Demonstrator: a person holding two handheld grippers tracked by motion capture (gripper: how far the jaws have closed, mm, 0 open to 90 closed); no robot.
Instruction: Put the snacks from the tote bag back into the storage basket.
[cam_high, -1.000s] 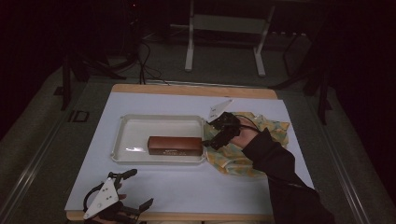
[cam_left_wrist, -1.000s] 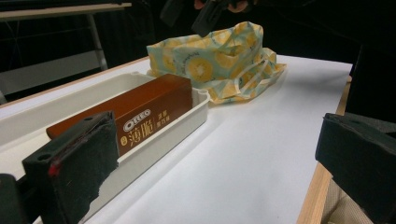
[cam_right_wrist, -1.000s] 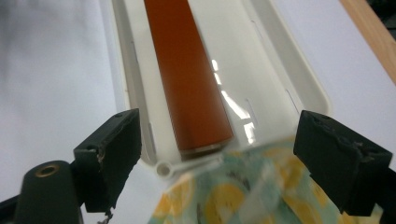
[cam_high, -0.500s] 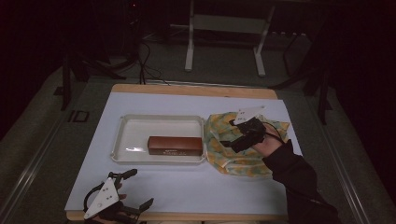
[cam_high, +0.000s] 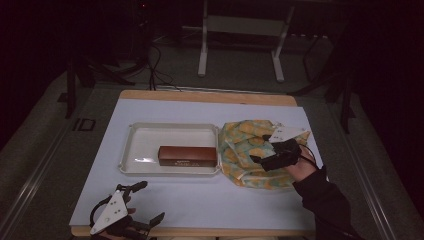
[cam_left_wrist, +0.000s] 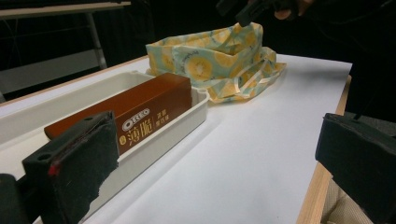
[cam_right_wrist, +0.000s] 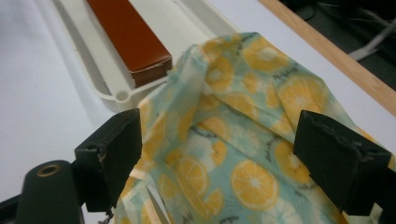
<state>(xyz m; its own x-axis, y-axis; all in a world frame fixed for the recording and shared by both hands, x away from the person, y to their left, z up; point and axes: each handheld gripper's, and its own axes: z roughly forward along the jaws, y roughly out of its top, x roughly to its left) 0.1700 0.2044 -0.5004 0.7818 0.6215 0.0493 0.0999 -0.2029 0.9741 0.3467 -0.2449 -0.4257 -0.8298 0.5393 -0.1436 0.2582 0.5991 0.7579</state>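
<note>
both grippers (cam_high: 142, 202) (cam_high: 262, 149) open (empty) – bag (cam_high: 245, 150) beside tray (cam_high: 145, 145)

Open tabletop (cam_high: 210, 200) before tray (cam_high: 131, 167)

The room is dark; light falls mainly on the counter (cam_high: 200, 205), which has a white top and a wooden edge at the far and near sides. Around it the floor (cam_high: 45, 165) is grey and looks like carpet. Beyond the counter, far from both tongs, a pale metal stand (cam_high: 240, 25) with two legs rests on the floor. Black cables (cam_high: 155, 70) lie on the floor to the left of this stand. Dark posts of other stands (cam_high: 72, 85) rise at the left and at the right. The back of the room is too dark to tell walls or windows.
</note>
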